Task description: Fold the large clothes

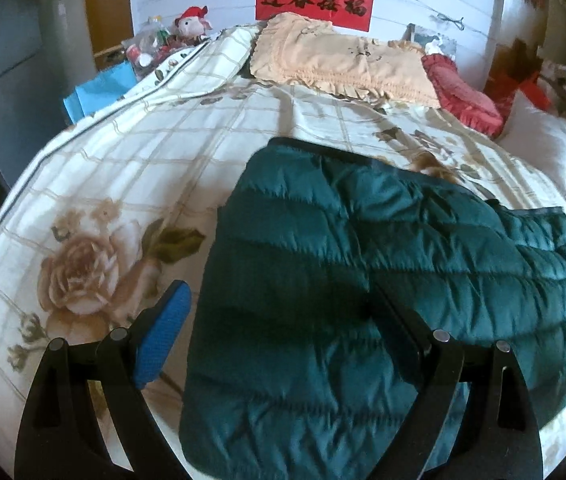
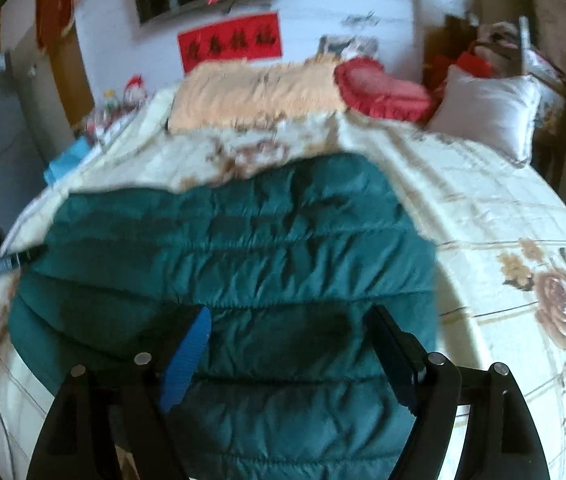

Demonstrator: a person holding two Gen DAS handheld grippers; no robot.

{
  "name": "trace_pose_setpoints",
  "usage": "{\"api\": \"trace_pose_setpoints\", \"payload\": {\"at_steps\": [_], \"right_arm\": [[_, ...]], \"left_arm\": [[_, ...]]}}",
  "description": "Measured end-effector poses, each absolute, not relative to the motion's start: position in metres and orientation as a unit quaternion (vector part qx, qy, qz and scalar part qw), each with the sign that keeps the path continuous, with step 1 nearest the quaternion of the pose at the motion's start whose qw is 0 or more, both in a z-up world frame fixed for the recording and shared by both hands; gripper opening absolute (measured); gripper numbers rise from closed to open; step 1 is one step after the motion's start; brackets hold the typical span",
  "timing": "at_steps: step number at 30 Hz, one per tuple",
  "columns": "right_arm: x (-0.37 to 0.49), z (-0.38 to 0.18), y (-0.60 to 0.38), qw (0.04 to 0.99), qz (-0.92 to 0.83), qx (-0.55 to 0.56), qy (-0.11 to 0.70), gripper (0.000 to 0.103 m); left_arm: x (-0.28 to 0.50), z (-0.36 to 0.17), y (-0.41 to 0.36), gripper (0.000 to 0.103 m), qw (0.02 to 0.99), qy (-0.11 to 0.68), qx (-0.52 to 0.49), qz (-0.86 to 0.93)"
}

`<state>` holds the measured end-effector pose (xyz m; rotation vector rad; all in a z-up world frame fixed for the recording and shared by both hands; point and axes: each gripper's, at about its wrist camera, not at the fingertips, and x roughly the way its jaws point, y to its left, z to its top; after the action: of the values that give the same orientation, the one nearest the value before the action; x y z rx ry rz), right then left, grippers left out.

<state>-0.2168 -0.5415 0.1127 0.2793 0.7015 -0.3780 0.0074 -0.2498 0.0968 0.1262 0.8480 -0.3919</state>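
On the bed: green puffer jacket [image 1: 363,280] lying on my floral quilt [image 1: 123,168], near edge.
Left gripper [image 1: 283,312]: spread wide over the jacket's left side, nothing held.
Right gripper [image 2: 291,332]: also released, above its right part.
Far end: peach pillow [image 1: 335,56], red cushion [image 1: 463,92].

Glossy quilted jacket [image 1: 363,280], matt cotton bedspread [image 1: 123,152]

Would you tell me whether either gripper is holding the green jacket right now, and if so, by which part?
Nothing is held: the left gripper and right gripper are both open above the green jacket.
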Motion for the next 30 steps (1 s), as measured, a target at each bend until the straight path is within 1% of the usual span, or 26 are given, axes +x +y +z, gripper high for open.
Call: {"api": "trace_pose_setpoints", "payload": {"at_steps": [2, 6, 9, 12, 16, 17, 18, 19, 25, 28, 30], "right_arm": [[-0.223, 0.115, -0.549, 0.911, -0.197, 0.143, 0.333, 0.078], [-0.227, 0.101, -0.571, 0.895, -0.220, 0.172, 0.347, 0.078], [-0.219, 0.073, -0.589, 0.875, -0.218, 0.213, 0.377, 0.078], [-0.224, 0.061, -0.600, 0.870, -0.198, 0.268, 0.364, 0.078], [-0.245, 0.077, -0.600, 0.881, -0.180, 0.280, 0.336, 0.078], [-0.252, 0.080, -0.601, 0.884, -0.171, 0.286, 0.328, 0.085], [-0.258, 0.081, -0.603, 0.885, -0.163, 0.293, 0.323, 0.095], [-0.265, 0.082, -0.604, 0.886, -0.155, 0.301, 0.318, 0.097], [-0.270, 0.068, -0.609, 0.876, -0.129, 0.312, 0.346, 0.098], [-0.262, 0.057, -0.609, 0.868, -0.113, 0.310, 0.370, 0.099], [-0.257, 0.051, -0.609, 0.865, -0.104, 0.315, 0.377, 0.101]], "left_arm": [[0.001, 0.094, -0.243, 0.090, 0.888, 0.412, 0.047, -0.201], [-0.004, 0.085, -0.237, 0.091, 0.882, 0.417, 0.039, -0.217], [-0.005, 0.077, -0.237, 0.091, 0.878, 0.421, 0.030, -0.226], [-0.002, 0.072, -0.232, 0.091, 0.865, 0.436, 0.013, -0.249], [0.000, 0.077, -0.209, 0.091, 0.845, 0.450, -0.020, -0.288], [0.000, 0.078, -0.203, 0.091, 0.843, 0.452, -0.028, -0.291], [0.001, 0.077, -0.196, 0.091, 0.840, 0.455, -0.039, -0.292], [0.002, 0.076, -0.186, 0.091, 0.837, 0.458, -0.056, -0.293], [0.006, 0.063, -0.163, 0.090, 0.815, 0.488, -0.114, -0.290], [0.005, 0.058, -0.162, 0.091, 0.806, 0.495, -0.129, -0.298], [0.005, 0.056, -0.162, 0.091, 0.804, 0.495, -0.132, -0.302]]}}
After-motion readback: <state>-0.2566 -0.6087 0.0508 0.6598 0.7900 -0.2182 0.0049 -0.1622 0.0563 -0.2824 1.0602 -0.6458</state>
